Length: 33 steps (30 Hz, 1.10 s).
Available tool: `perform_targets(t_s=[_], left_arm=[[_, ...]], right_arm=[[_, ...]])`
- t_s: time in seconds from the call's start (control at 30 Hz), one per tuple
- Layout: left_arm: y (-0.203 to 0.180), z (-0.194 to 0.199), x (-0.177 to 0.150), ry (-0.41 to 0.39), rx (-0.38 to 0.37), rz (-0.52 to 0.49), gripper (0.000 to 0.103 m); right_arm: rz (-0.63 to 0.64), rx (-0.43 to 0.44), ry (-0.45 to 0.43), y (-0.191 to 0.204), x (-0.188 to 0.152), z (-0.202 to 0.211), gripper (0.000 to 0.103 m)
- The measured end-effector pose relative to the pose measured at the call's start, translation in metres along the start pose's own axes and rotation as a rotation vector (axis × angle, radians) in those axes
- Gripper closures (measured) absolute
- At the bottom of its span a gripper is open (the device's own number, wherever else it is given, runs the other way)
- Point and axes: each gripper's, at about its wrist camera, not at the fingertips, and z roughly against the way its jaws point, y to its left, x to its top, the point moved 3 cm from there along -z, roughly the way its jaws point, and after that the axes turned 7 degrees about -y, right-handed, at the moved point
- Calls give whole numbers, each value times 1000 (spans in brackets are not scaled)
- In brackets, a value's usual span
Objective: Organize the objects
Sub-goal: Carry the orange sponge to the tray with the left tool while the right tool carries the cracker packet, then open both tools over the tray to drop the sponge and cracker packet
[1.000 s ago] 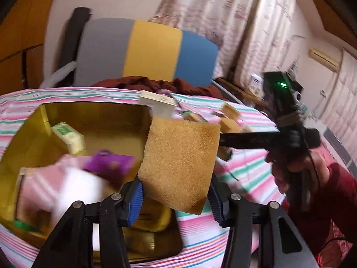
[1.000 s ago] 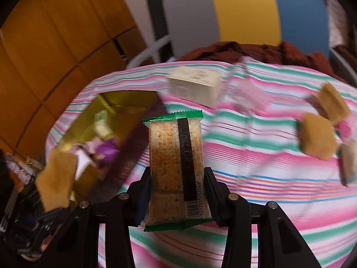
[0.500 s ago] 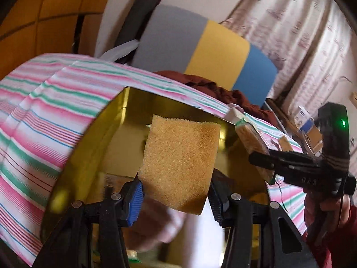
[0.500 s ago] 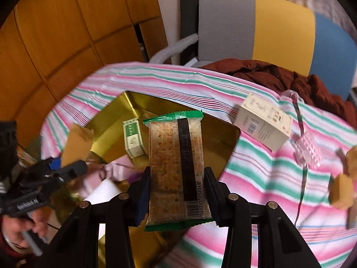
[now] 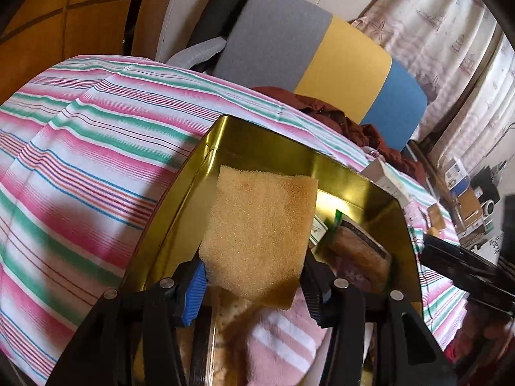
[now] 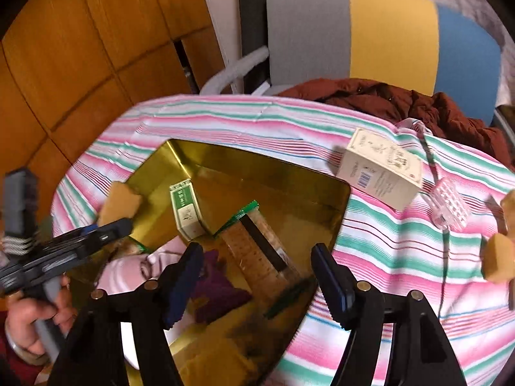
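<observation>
Left wrist view: the left gripper point(image 5: 254, 286) clenched a yellow sponge point(image 5: 260, 231) over the gold tin point(image 5: 206, 160).

Right wrist view: the right gripper point(image 6: 254, 276), jaws just opened, gripped nothing; the cracker packet point(image 6: 257, 244) lay inside the tin, beside a green-and-white box point(image 6: 186, 206).

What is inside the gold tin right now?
The gold tin holds a cracker packet, a small green box, a pink striped cloth and a purple item; anything beneath them is hidden.
</observation>
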Motion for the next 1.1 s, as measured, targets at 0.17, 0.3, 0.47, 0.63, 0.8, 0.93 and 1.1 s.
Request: perform_targets(t_s=[0.17, 0.3, 0.47, 0.63, 0.8, 0.93, 1.1], left_arm=[[-4, -6, 3, 28, 61, 3, 43], [-6, 1, 0, 9, 104, 3, 35], [-5, 18, -2, -46, 135, 22, 26], [-3, 39, -2, -98, 122, 83, 26], [-16, 57, -8, -140, 76, 108, 26], [-45, 65, -19, -162, 19, 46, 26], [-84, 64, -33, -144, -29, -54, 26]], right_arm=[[-47, 8, -28, -18, -9, 24, 31], [-86, 0, -40, -36, -19, 42, 31], [-118, -22, -43, -58, -29, 53, 30], [-154, -48, -40, -78, -39, 62, 30], [-183, -84, -30, -96, -51, 70, 30], [-183, -113, -8, -105, -61, 72, 30], [-178, -140, 19, -115, -74, 73, 30]])
